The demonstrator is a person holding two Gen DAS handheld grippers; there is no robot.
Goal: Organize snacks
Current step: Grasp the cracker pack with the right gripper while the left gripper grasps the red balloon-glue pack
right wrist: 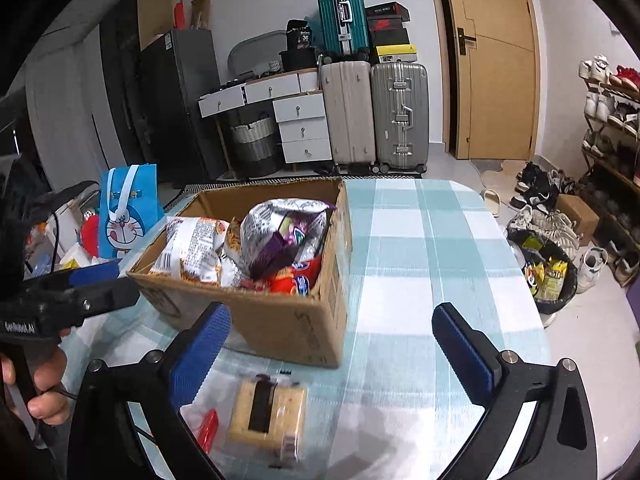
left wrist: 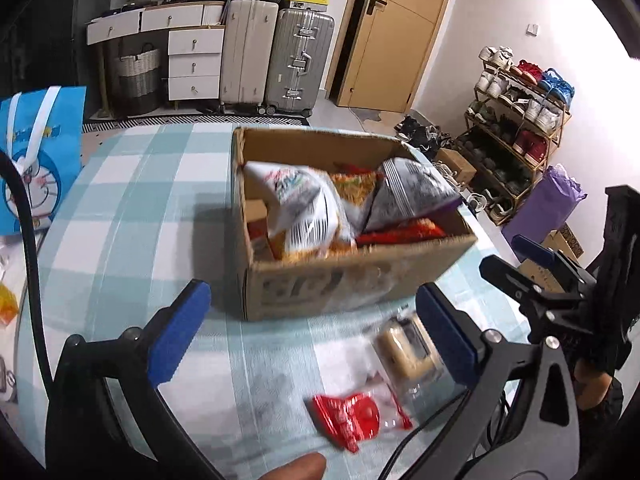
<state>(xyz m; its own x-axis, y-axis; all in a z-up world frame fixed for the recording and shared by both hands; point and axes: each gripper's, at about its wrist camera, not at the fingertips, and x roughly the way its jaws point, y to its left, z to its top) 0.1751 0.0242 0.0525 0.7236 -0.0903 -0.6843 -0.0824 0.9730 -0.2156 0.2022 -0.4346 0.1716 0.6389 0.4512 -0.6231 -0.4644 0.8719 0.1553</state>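
Red packet (left wrist: 352,416) lies below left gripper (left wrist: 316,328), jaws seemingly wide.

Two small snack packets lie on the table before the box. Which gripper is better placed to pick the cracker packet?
Probably the right gripper: the cracker packet lies just below its open jaws. In the left view it sits beside the right finger.

Colours and patterns on the table

Tablecloth (right wrist: 420,264): teal-and-white check. Cardboard box (right wrist: 280,320): brown. Wrapped cracker (right wrist: 266,408): pale yellow with black band. Small packet (left wrist: 352,416): red. Gripper pads (right wrist: 200,356): blue.
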